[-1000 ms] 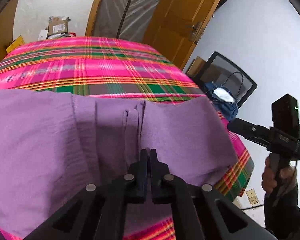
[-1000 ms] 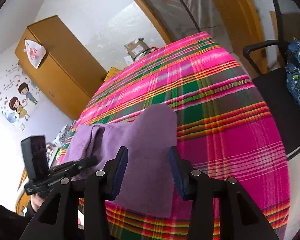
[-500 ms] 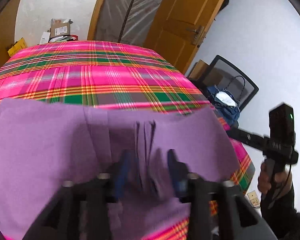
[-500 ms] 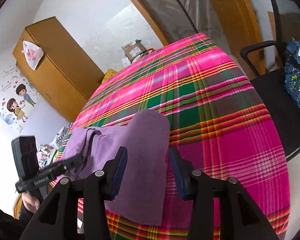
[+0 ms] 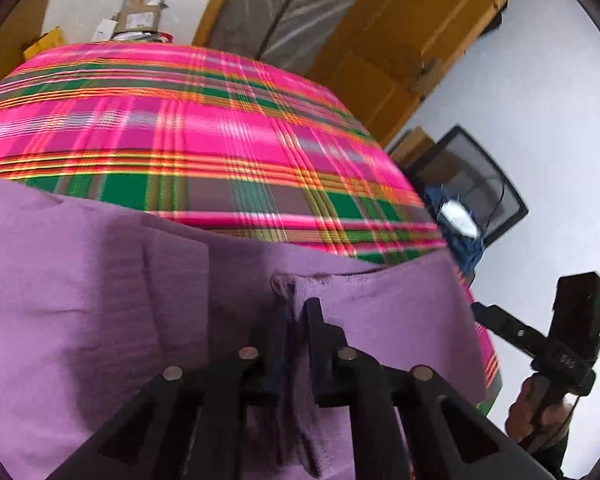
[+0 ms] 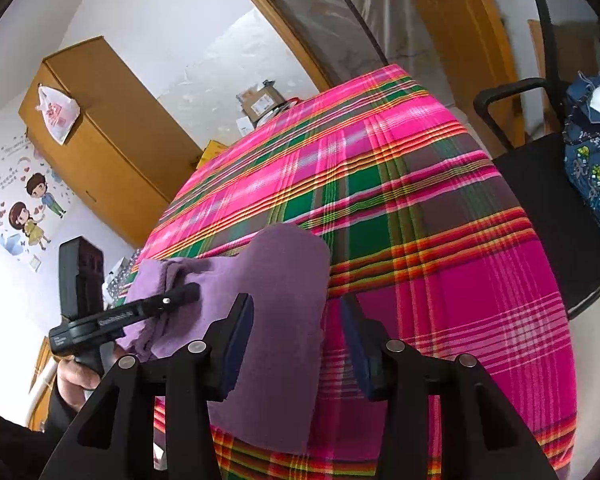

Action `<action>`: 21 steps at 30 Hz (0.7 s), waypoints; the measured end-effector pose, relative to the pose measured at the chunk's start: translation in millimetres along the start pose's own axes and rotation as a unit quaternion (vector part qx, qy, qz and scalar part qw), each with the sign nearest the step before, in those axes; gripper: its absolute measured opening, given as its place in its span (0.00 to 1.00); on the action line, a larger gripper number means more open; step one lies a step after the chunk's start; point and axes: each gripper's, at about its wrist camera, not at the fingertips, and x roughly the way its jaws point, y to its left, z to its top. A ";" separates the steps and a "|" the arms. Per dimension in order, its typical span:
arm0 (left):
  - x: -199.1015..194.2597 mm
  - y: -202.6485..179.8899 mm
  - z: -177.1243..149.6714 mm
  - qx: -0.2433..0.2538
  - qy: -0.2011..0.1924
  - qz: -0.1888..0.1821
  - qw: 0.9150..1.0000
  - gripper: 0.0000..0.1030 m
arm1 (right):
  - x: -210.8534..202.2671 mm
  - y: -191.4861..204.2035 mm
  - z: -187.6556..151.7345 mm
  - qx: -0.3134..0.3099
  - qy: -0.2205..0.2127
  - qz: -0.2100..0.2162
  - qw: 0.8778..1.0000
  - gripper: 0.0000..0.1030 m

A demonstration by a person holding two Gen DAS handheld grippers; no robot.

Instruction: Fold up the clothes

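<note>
A purple garment (image 5: 80, 300) lies along the near side of the table with the pink plaid cloth (image 5: 220, 140). My left gripper (image 5: 296, 316) sits low on it near its far hem. The jaws are closing, and a raised fold of the purple fabric is pinched between them. In the right wrist view the same garment (image 6: 284, 280) ends in a rounded flap. My right gripper (image 6: 296, 312) stands open over that flap, with the cloth lying under and between its fingers, unpressed. The left gripper (image 6: 184, 294) shows at the left, its tip in the bunched fabric.
A black chair (image 6: 540, 208) with a blue bag (image 6: 592, 168) stands off the table's right side. A wooden cabinet (image 6: 112, 140) is at the left. Cardboard boxes (image 5: 136, 20) lie beyond the far edge, and a wooden door (image 5: 400, 40) is behind.
My left gripper opened wide, slid forward over the garment toward its far hem, and has closed again on a fold there. The right gripper has stayed open and hardly moved.
</note>
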 end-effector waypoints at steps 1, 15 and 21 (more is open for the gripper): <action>-2.4 0.8 -0.6 0.001 -0.005 0.001 1.000 0.08 | -0.8 -0.5 1.0 -0.001 -0.004 -0.004 1.000 0.45; 7.1 1.6 -2.3 0.007 0.008 0.006 1.000 0.10 | 43.9 15.9 31.1 -0.044 0.025 -0.038 0.998 0.46; 7.0 2.4 -1.9 0.009 0.008 0.002 1.000 0.10 | 68.8 8.9 24.3 -0.068 0.056 -0.095 0.992 0.50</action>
